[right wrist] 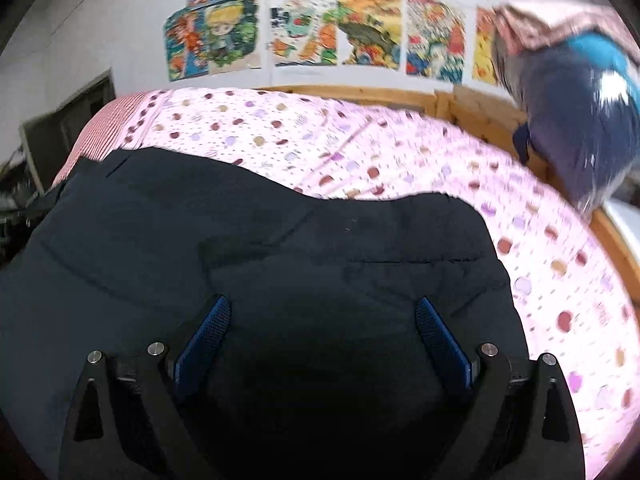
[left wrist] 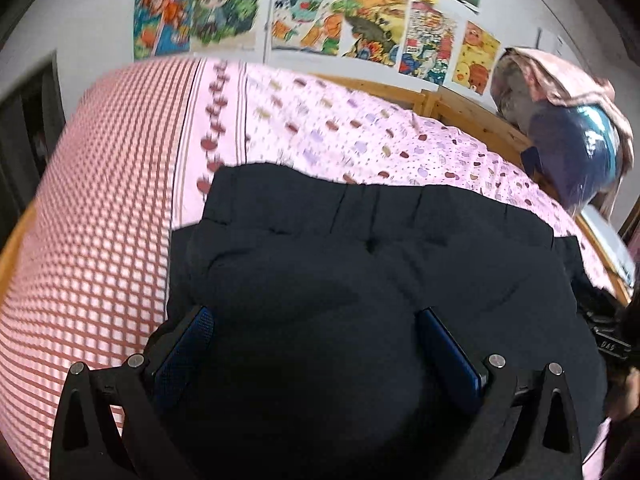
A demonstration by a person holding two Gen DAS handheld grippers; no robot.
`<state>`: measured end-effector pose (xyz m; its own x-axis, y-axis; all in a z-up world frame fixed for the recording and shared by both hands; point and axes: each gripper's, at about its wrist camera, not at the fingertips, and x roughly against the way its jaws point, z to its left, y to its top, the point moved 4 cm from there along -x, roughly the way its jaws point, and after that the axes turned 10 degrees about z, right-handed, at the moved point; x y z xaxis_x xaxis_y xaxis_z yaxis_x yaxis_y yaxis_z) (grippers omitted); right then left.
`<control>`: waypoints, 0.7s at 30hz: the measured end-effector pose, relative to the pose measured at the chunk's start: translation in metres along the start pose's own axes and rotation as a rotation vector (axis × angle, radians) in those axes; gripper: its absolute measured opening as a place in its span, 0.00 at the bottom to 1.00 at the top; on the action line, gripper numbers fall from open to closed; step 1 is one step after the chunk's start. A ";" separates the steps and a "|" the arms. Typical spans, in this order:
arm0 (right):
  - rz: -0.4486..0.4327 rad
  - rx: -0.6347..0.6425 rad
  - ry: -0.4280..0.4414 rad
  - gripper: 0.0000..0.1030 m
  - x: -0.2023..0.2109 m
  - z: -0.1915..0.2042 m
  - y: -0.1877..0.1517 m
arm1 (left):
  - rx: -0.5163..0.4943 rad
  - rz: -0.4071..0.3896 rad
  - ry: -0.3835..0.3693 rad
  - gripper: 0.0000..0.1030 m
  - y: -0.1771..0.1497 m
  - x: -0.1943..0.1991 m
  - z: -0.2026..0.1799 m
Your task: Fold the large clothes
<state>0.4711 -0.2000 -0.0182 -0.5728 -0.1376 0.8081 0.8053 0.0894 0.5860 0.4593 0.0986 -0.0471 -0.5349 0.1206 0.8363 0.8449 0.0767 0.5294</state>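
Observation:
A large black padded garment (left wrist: 360,232) lies folded in a thick bundle on a pink patterned bed sheet (left wrist: 320,128). My left gripper (left wrist: 314,312) hovers just over its near part, open, blue pads (left wrist: 192,344) spread wide with black cloth below them. In the right wrist view the same garment (right wrist: 160,220) fills the lower left, its far edge running across the sheet (right wrist: 360,152). My right gripper (right wrist: 322,301) is also open over the cloth, and its fingers (right wrist: 440,336) hold nothing. Whether either touches the fabric I cannot tell.
A red-checked band of bedding (left wrist: 100,200) runs along the left. A wooden bed frame (left wrist: 480,116) borders the far side, with a blue and pink bundle (left wrist: 568,152) on its right corner. Colourful posters (left wrist: 304,20) cover the wall behind. Dark furniture (right wrist: 60,136) stands at left.

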 end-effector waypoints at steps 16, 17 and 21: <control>-0.024 -0.072 0.071 0.99 -0.034 0.000 -0.024 | -0.003 -0.030 -0.005 1.00 -0.016 -0.015 0.001; -0.026 -0.073 0.071 0.99 -0.034 0.000 -0.025 | -0.003 -0.031 -0.006 1.00 -0.015 -0.015 0.001; -0.036 -0.078 0.073 0.99 -0.036 0.000 -0.027 | -0.001 -0.035 -0.012 1.00 -0.015 -0.016 0.002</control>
<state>0.4701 -0.1978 -0.0634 -0.5910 -0.2115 0.7784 0.7955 0.0068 0.6059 0.4547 0.0973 -0.0688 -0.5644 0.1298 0.8152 0.8255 0.0798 0.5588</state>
